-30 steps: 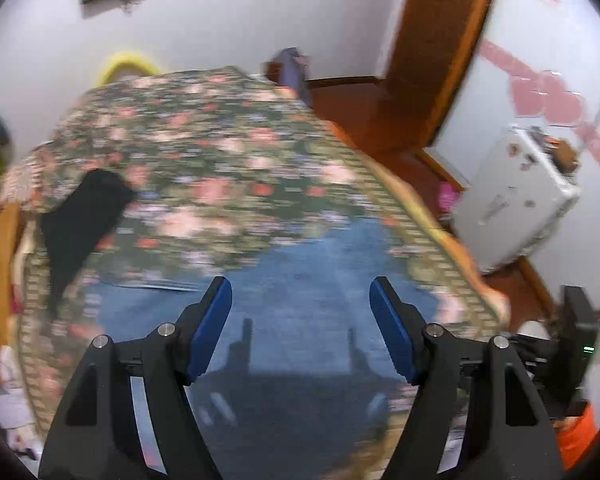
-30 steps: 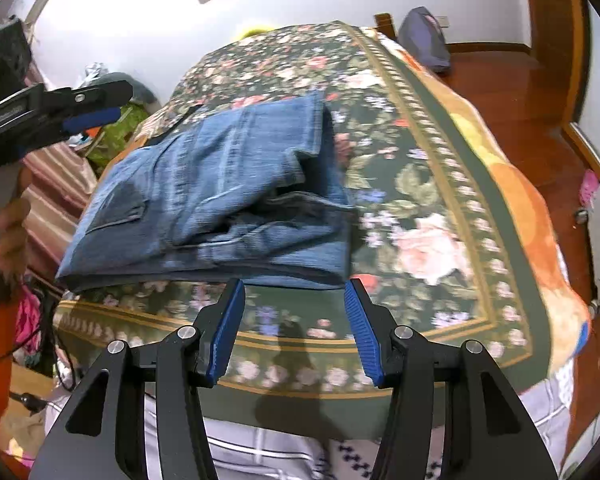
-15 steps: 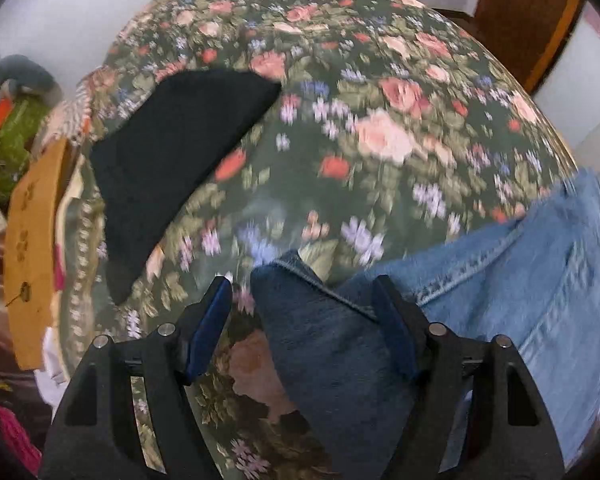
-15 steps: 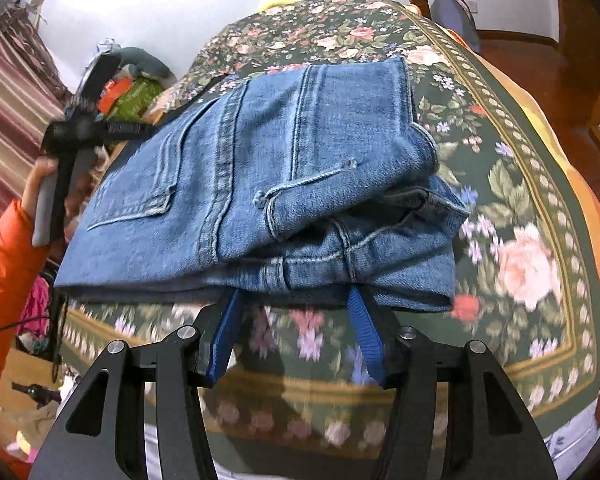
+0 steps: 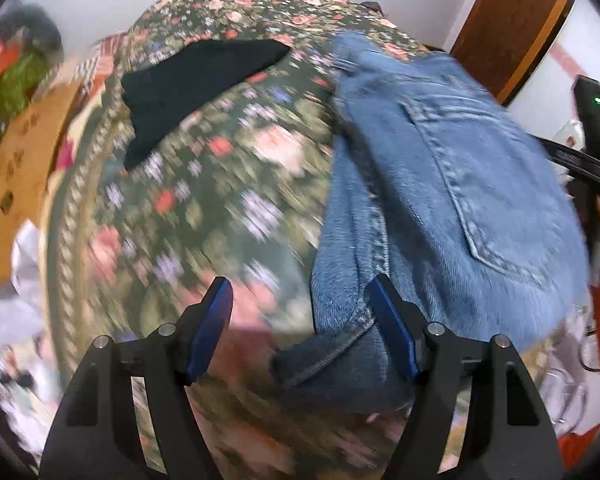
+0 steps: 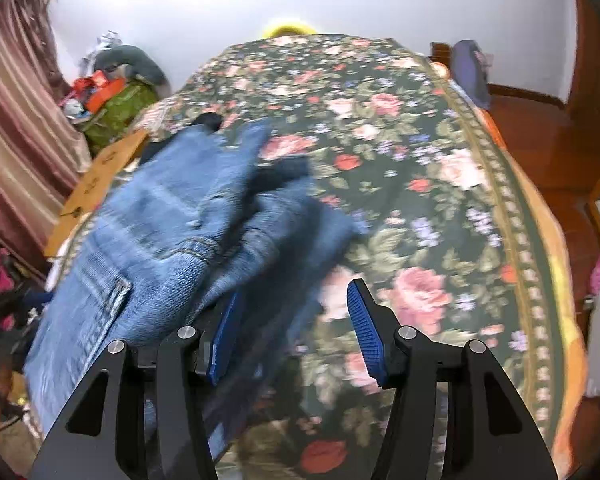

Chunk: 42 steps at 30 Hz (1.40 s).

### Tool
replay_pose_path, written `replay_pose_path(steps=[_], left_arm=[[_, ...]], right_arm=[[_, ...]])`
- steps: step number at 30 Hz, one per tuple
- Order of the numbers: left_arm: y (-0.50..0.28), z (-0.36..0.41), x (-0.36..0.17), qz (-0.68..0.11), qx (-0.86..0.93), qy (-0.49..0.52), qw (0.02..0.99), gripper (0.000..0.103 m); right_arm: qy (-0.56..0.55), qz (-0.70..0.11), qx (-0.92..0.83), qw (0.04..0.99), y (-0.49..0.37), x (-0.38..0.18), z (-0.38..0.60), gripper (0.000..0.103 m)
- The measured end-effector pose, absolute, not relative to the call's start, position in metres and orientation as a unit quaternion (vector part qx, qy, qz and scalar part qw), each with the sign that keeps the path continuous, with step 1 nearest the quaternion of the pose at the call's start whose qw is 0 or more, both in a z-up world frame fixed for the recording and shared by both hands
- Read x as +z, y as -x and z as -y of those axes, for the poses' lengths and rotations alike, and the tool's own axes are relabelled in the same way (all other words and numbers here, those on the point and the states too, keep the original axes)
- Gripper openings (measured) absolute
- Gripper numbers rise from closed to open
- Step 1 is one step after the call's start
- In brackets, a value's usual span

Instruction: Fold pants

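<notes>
The left claw stands wide open, its two blue pads well apart. Whether it holds anything cannot be told for sure: a dark denim edge of the jeans lies against the inner face of its right-hand finger, but the other finger is clear of the cloth, with only the bedspread showing in the gap. Ahead and to the right of this claw the jeans rise in a bunched, folded heap, a back pocket facing the camera. Ahead and to the left lies a black garment flat on the floral bedspread, apart from the jeans. Further left, off the bed's edge, a brown cardboard sheet shows. At the far right edge, a hand in an orange sleeve holds a dark handle.

The right claw is also wide open. The jeans lie ahead and to its left, draped over the outer side of its left-hand finger; dark blurred cloth reaches into the gap, so a grip cannot be judged. The right-hand finger stands free above the floral bedspread, which stretches ahead and to the right. Much of both views is smeared by motion.
</notes>
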<state>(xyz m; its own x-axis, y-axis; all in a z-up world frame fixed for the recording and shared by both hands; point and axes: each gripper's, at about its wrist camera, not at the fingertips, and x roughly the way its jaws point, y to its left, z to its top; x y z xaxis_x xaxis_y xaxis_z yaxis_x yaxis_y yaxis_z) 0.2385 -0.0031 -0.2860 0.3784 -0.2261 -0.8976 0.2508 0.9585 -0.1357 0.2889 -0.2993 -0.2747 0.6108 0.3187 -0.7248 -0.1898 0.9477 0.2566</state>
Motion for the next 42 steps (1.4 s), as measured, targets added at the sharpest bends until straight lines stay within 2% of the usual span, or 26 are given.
replay_pose_path(steps=[5, 9, 11, 15, 18, 19, 24, 29, 30, 31, 32, 36, 42], left_arm=[[-0.211, 0.031, -0.271, -0.509, -0.143, -0.036, 0.848, 0.068], [-0.212, 0.03, -0.25, -0.492, -0.14, -0.035, 0.858, 0.059], [-0.212, 0.027, -0.236, -0.477, -0.144, -0.024, 0.867, 0.058], [-0.216, 0.036, -0.227, -0.471, -0.172, -0.013, 0.865, 0.057], [-0.221, 0.052, -0.241, -0.491, -0.183, -0.01, 0.852, 0.053], [-0.223, 0.058, -0.249, -0.496, -0.184, -0.017, 0.849, 0.05], [-0.23, 0.065, -0.271, -0.499, -0.162, -0.045, 0.85, 0.05], [-0.231, 0.048, -0.275, -0.504, -0.146, -0.032, 0.851, 0.05], [-0.228, 0.045, -0.275, -0.502, -0.137, -0.041, 0.853, 0.041], [-0.227, 0.039, -0.28, -0.506, -0.097, -0.073, 0.854, 0.027], [-0.227, 0.031, -0.286, -0.515, -0.075, -0.087, 0.85, 0.027], [-0.224, -0.008, -0.283, -0.529, -0.089, -0.015, 0.844, 0.026], [-0.226, -0.004, -0.248, -0.48, -0.111, -0.012, 0.87, 0.028]], right_arm=[[-0.067, -0.396, 0.141, 0.905, -0.249, -0.251, 0.316, 0.051], [-0.058, -0.379, 0.158, 0.91, -0.226, -0.234, 0.308, 0.051], [-0.054, -0.374, 0.176, 0.909, -0.212, -0.23, 0.298, 0.051], [-0.061, -0.379, 0.21, 0.899, -0.199, -0.243, 0.277, 0.051], [-0.068, -0.399, 0.218, 0.888, -0.203, -0.263, 0.264, 0.047], [-0.066, -0.405, 0.216, 0.886, -0.205, -0.268, 0.26, 0.038], [-0.025, -0.413, 0.192, 0.89, -0.206, -0.289, 0.255, 0.019], [-0.027, -0.412, 0.196, 0.889, -0.203, -0.294, 0.262, 0.019], [-0.022, -0.41, 0.196, 0.89, -0.2, -0.294, 0.261, 0.019], [-0.021, -0.41, 0.197, 0.89, -0.2, -0.294, 0.261, 0.019], [-0.024, -0.41, 0.198, 0.89, -0.198, -0.294, 0.261, 0.019], [-0.049, -0.414, 0.197, 0.887, -0.197, -0.291, 0.27, 0.022], [-0.051, -0.403, 0.181, 0.895, -0.198, -0.265, 0.278, 0.027]])
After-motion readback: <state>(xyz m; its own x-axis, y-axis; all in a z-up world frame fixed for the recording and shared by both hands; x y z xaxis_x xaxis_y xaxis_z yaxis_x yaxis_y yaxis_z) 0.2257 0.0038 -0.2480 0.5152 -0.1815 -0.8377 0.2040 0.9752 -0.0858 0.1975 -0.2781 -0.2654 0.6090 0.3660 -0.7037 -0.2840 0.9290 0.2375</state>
